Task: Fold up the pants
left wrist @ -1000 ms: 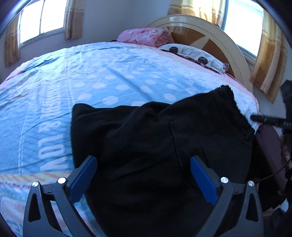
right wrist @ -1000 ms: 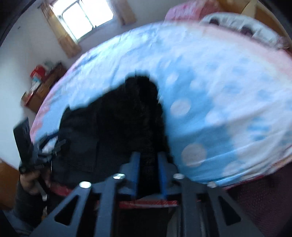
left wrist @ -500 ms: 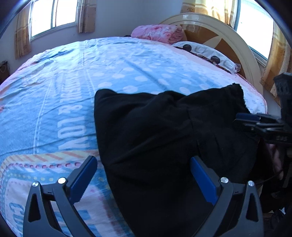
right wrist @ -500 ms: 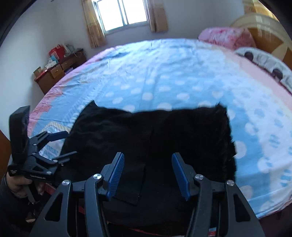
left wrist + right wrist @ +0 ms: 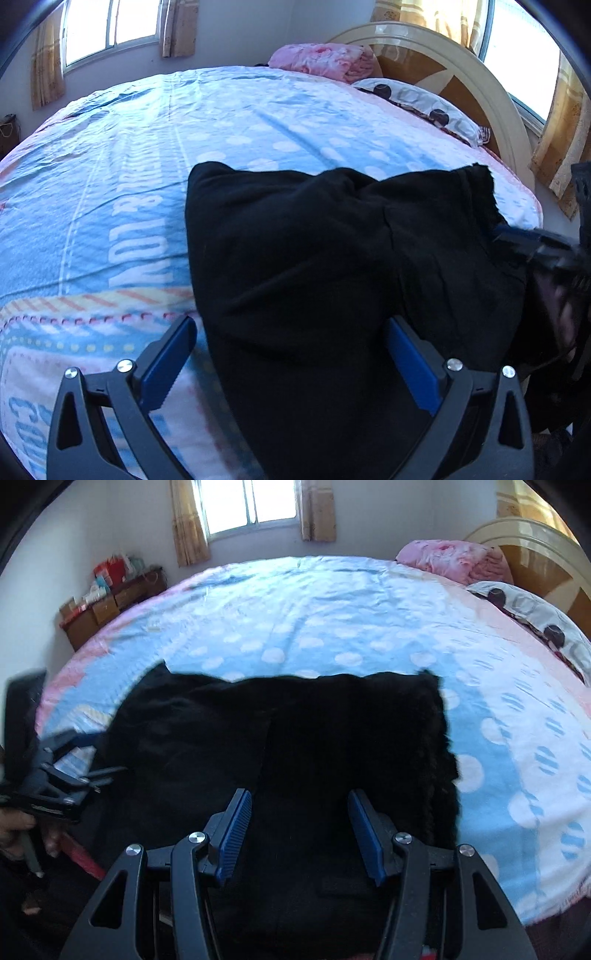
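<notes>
On the bed (image 5: 332, 602), near its front edge, the pants (image 5: 295, 738) are lying folded. Both tongs, left (image 5: 288, 365) and right (image 5: 299, 830), are hovering released above them, the right having let go since a second ago.

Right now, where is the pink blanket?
The pink blanket is bunched up at the far right end of the bed in the right wrist view, against the wooden headboard and just beyond the spotted pillow.

Partly legible white lettering "LON" on the blue bedspread (image 5: 110, 155).
</notes>
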